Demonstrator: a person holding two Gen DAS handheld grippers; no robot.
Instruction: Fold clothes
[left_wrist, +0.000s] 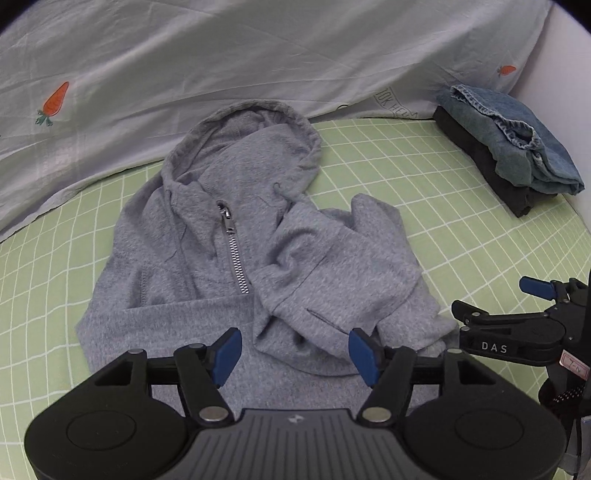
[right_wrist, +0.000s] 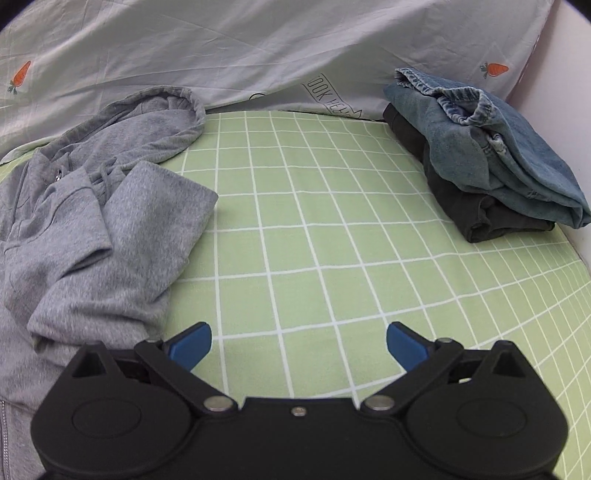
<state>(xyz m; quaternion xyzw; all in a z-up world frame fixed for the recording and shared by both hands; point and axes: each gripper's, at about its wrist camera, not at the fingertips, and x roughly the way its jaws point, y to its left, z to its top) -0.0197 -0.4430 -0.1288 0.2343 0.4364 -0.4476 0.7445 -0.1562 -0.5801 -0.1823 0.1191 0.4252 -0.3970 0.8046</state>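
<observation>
Green grid sheet (right_wrist: 314, 229) covers the bed, white carrot-print duvet (left_wrist: 258, 48) bunched along the far edge.

Grey zip hoodie (left_wrist: 236, 236) lies face up, centre of the sheet in my left view, far left in my right view (right_wrist: 85, 229). Hood (left_wrist: 255, 136) points toward the duvet, its rim touching the duvet edge. Zipper (left_wrist: 234, 254) closed up to the chest, puller at the top. One sleeve (left_wrist: 332, 266) is folded across the front, cuff landing near the zip, lumpy rather than flat. Near hem runs under my left gripper.

Folded stack at far right near the wall: blue denim (right_wrist: 491, 147) on top of a dark garment (right_wrist: 480, 214). Well apart from the hoodie, bare sheet between.

My left gripper (left_wrist: 295, 350): jaws spread wide, nothing between the blue pads (left_wrist: 227, 349), hovering over the hoodie's lower front. Can't tell if pads touch the fabric.

My right gripper (right_wrist: 299, 345): jaws wide, empty, over bare sheet just beside the hoodie's right edge. Also shows at the right edge of the left view (left_wrist: 524, 325).
</observation>
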